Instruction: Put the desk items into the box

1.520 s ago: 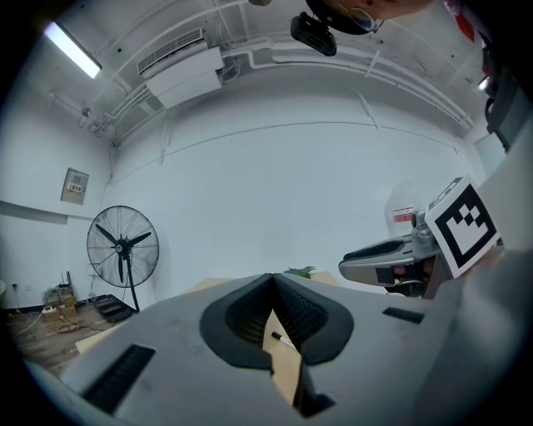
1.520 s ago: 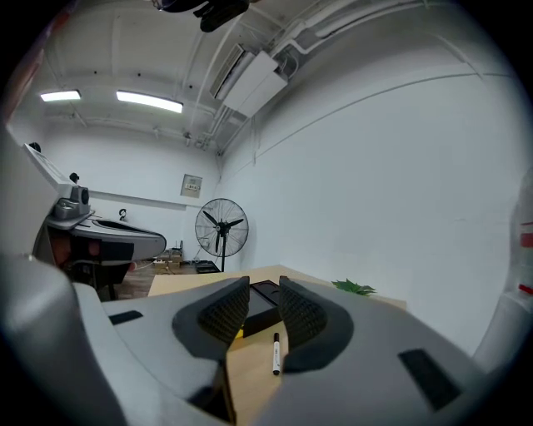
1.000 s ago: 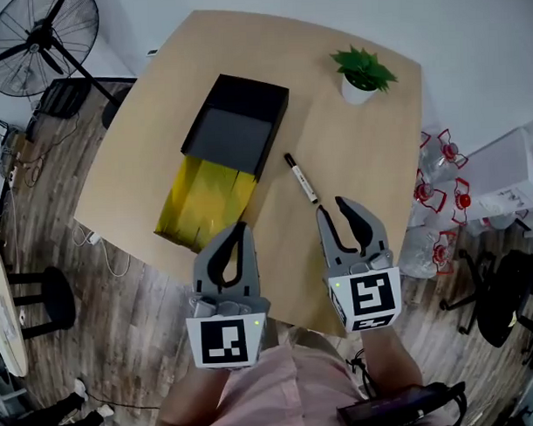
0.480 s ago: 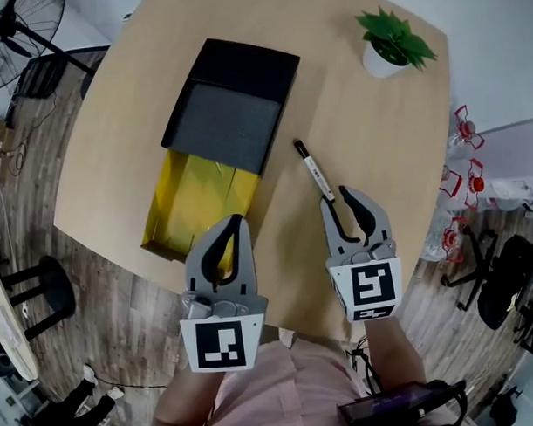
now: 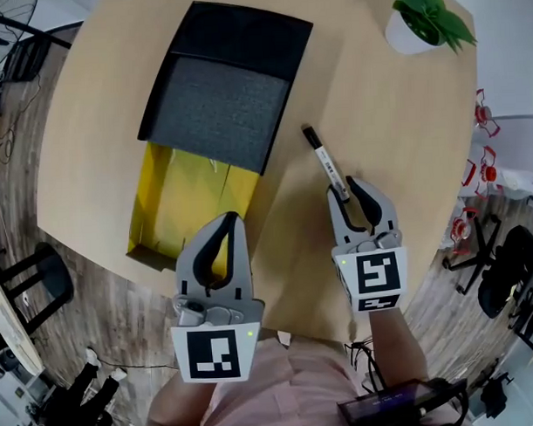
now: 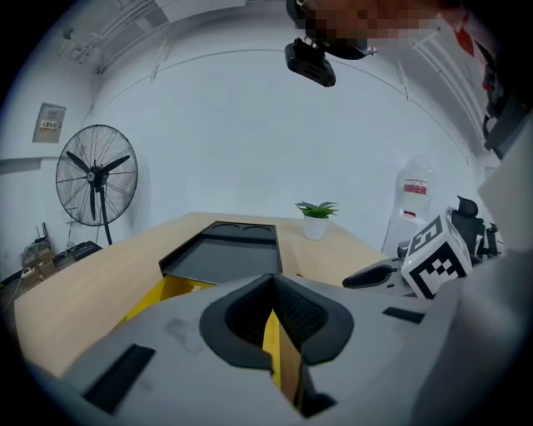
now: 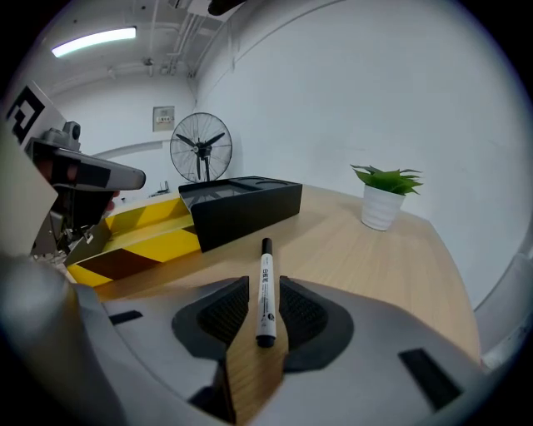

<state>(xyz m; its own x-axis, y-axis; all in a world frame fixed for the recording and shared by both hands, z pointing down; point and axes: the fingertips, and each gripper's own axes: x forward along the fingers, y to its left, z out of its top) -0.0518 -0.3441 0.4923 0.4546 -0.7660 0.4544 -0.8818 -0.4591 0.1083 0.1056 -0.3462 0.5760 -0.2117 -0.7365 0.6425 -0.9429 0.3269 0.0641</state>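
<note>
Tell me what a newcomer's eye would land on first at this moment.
The bright yellow box near the desk's left front edge stands out most, its far end covered by a black tray. Next comes the marker lying on the desk, its near end between the open right tongs. A small potted plant sits at the far right corner.

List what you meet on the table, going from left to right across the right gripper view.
yellow box → marker → potted plant. The black tray is left out: it overlaps both the box and the marker across the view.
</note>
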